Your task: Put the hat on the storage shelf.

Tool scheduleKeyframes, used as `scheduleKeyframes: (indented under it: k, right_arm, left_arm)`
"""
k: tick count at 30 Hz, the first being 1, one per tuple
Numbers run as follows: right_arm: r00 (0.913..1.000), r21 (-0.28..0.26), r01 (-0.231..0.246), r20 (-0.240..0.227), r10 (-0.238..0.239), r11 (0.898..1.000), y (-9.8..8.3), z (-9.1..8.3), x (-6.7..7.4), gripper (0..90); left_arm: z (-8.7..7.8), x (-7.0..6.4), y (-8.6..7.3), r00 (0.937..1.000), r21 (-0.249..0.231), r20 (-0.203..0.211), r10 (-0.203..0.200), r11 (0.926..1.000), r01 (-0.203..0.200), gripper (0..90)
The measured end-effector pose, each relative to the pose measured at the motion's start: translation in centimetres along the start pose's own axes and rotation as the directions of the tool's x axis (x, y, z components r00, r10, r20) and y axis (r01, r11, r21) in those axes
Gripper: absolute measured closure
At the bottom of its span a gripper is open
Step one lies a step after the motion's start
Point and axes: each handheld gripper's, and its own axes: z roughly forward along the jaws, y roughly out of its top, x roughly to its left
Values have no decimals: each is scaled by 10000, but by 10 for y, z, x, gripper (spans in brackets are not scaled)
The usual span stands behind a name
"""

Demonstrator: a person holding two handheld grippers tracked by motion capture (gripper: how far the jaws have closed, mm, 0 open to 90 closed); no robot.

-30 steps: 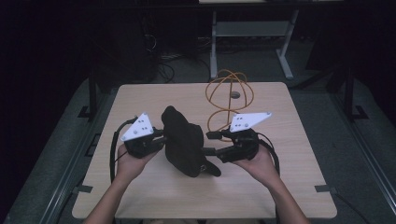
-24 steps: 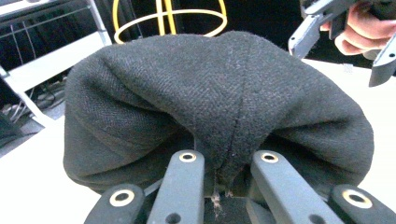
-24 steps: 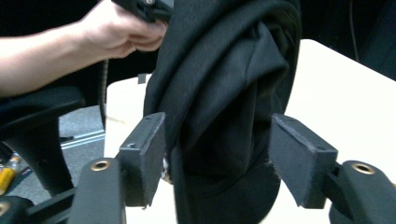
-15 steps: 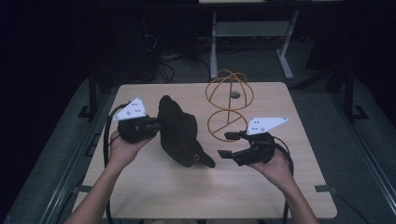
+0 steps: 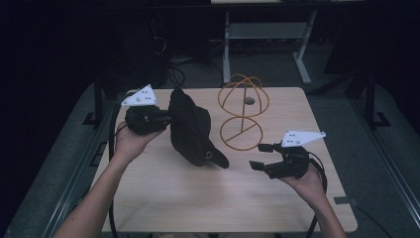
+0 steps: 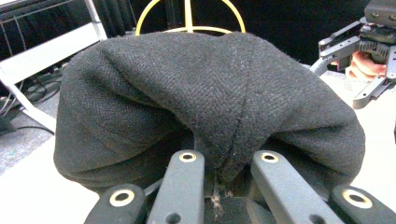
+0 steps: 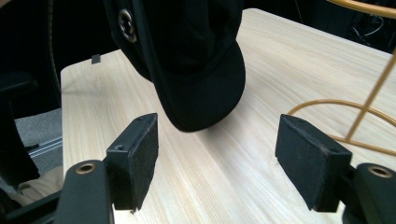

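Since a moment ago, our right gripper (image 5: 257,156) has let go of the black cap (image 5: 190,126) and slid back toward the near right side of the desk (image 5: 163,198). Its jaws have just been opening, and now they stand wide with nothing between them. Our left gripper (image 5: 166,117) has lifted the cap up and moved it toward the left edge.

Near us, the right gripper view shows the two pads (image 7: 135,158) apart over bare wood. The cap's brim (image 7: 201,100) hangs just beyond them, with its tip low over the desk. We cannot tell if it touches the wood.

Farther off, our left gripper is pinched tight on a fold of cloth at the back of the cap (image 6: 210,107). So the cap hangs from that one grip, above the middle left of the desk.

Past the cap, near the far edge, stands the yellow wire stand (image 5: 242,111) with its round top.

We think the job is to put the cap on that stand. To do it well, we should keep the left pinch tight so the cloth does not slip. We should lift the cap higher than the round top, then bring it over slowly. Our right gripper can take the brim and hold the cap open so it drops on straight. We must not bump the stand, because it looks light and could tip.
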Motion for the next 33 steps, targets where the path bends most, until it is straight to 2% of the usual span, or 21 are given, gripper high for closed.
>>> scheduleKeyframes:
  k: [13, 20, 25, 28, 33]
  right_arm:
    - [9990, 9, -260, 368, 260, 9997, -19, -10, -9, 251]
    - [9957, 37, -507, 774, 502, 9987, -28, -16, -14, 233]
    - [9909, 182, -769, 1124, 744, 9969, -38, -21, -21, 209]
    - [9899, 215, -843, 1164, 813, 9962, -40, -22, -24, 208]
    - [9862, 32, -972, 1346, 959, 9953, -42, -28, -28, 208]
  left_arm:
    - [3, 11, 18, 9999, -57, 53, -89, 9999, 89, 857]
    - [4, 17, 27, 9999, -58, 57, -114, 9999, 115, 857]
    - [8, 24, 40, 9999, -16, 132, -98, 10000, 98, 857]
    - [11, 27, 44, 9999, 4, 153, -81, 10000, 81, 857]
    - [18, 33, 60, 9996, 23, 265, -11, 10000, 11, 857]
